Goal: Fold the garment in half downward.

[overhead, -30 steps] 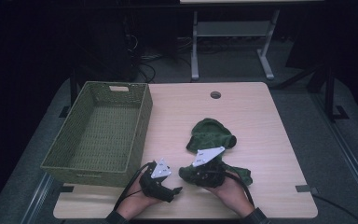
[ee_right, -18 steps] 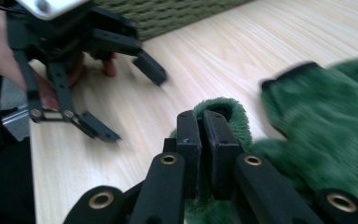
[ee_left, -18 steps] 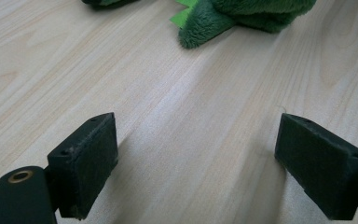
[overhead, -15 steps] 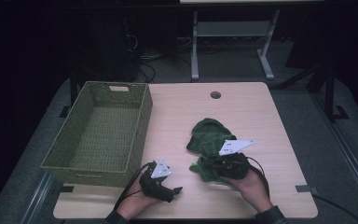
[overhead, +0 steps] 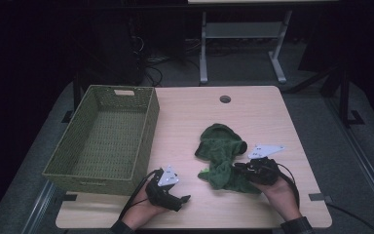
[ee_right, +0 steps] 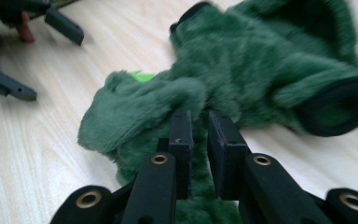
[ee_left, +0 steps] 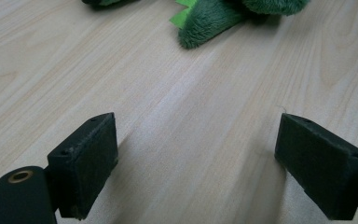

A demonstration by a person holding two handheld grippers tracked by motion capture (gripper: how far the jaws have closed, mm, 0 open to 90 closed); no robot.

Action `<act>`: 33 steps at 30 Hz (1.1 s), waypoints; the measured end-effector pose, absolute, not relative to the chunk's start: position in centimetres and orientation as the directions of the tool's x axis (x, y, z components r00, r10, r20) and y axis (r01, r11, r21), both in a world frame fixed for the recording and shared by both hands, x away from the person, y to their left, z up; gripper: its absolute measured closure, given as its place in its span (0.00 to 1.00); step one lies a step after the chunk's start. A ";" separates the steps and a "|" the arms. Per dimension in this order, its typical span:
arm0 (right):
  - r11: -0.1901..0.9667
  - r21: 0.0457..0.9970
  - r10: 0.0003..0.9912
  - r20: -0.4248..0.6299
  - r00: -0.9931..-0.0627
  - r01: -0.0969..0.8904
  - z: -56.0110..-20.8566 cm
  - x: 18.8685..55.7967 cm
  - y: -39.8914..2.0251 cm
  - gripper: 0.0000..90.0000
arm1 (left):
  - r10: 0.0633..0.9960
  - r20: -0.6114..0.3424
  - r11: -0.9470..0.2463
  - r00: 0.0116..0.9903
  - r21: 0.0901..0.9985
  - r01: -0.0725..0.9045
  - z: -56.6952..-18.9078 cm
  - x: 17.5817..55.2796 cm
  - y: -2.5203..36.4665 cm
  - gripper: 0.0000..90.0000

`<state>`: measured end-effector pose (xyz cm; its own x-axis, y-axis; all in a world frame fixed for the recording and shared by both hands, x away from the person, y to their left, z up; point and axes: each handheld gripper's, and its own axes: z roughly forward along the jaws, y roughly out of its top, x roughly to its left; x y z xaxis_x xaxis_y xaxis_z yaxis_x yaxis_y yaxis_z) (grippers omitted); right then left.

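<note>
A green plush garment with black-trimmed openings lies crumpled on the right half of the wooden table. My right gripper reaches into its near right edge, pointing left. In the right gripper view the jaws stand nearly together with a fold of the green fur pinched between them; they have just been easing open. My left gripper rests low near the table's front edge, left of the garment. Its jaws stand wide open over bare wood, with the garment's bright green tip farther ahead.
A woven green basket with nothing in it stands on the table's left side. A round cable hole sits near the far edge. Beyond the table stands a grey metal frame on a dark floor.
My right gripper has moved to the right along the table, drawing the garment's near part with it. The left gripper has stayed put.
</note>
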<state>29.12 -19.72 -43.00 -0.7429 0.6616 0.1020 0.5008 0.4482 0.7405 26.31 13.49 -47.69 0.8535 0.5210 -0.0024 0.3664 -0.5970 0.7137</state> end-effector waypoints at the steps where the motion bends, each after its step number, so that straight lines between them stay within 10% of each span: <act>1: 0.448 0.740 0.662 0.102 -0.743 0.501 -43.0 29.1 -19.7 0.89 | 0.521 -0.003 -0.596 0.853 0.714 0.367 -47.7 26.3 13.5 0.14; 33: 0.479 0.710 0.657 0.100 -0.748 0.516 -43.4 29.9 -19.9 0.83 | 0.522 -0.001 -0.597 0.853 0.714 0.366 -47.7 26.3 13.4 0.14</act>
